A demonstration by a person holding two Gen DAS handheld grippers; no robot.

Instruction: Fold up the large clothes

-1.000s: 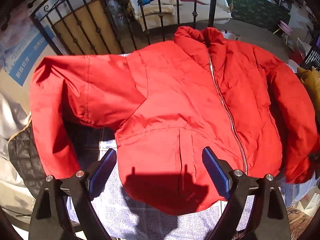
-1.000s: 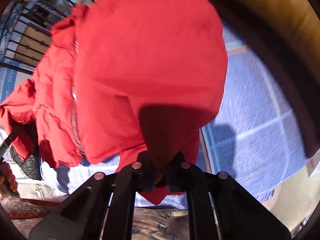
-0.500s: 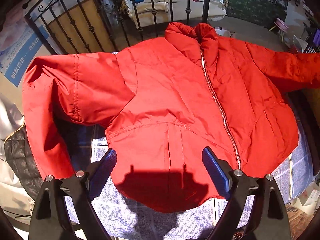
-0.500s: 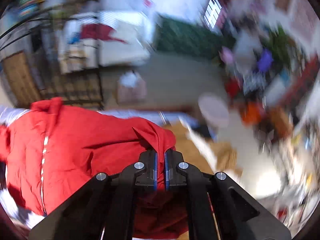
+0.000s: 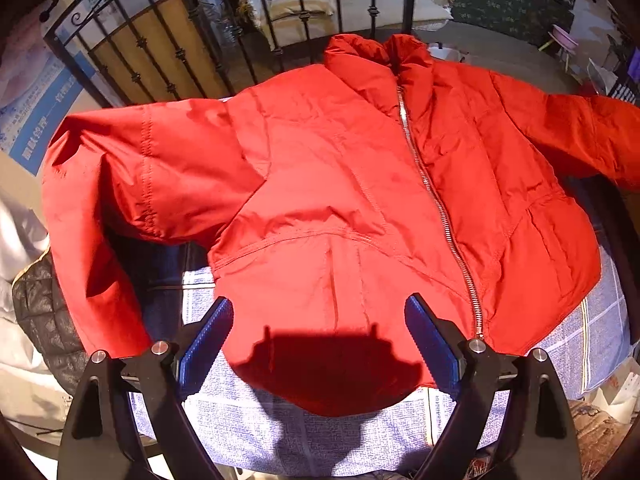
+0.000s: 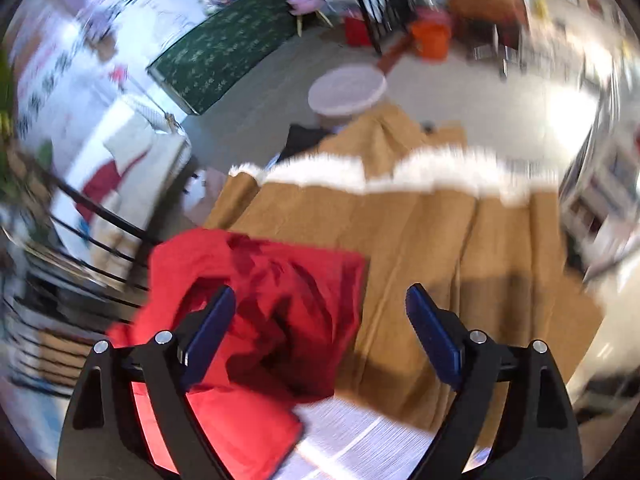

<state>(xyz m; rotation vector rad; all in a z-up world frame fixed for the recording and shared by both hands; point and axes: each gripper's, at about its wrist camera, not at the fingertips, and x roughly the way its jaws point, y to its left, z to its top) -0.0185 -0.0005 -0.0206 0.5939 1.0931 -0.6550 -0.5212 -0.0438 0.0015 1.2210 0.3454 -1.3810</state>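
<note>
Lying zipped and front-up on your blue checked cloth (image 5: 600,344): red jacket (image 5: 340,184), sleeves spread. Beside its right cuff, a tan coat (image 6: 460,248). Your left gripper (image 5: 320,340) and right gripper (image 6: 320,332) gape wide, holding nothing.

— What lay under the left hand-held gripper (image 5: 318,344)?
— A red jacket (image 5: 340,200), zipped, spread front-up on the blue-checked surface (image 5: 280,432), collar at the far side.
— And the jaws?
— Wide apart, holding nothing, above the near hem. A dark quilted garment (image 5: 44,320) lay left, beside the sleeve.
</note>
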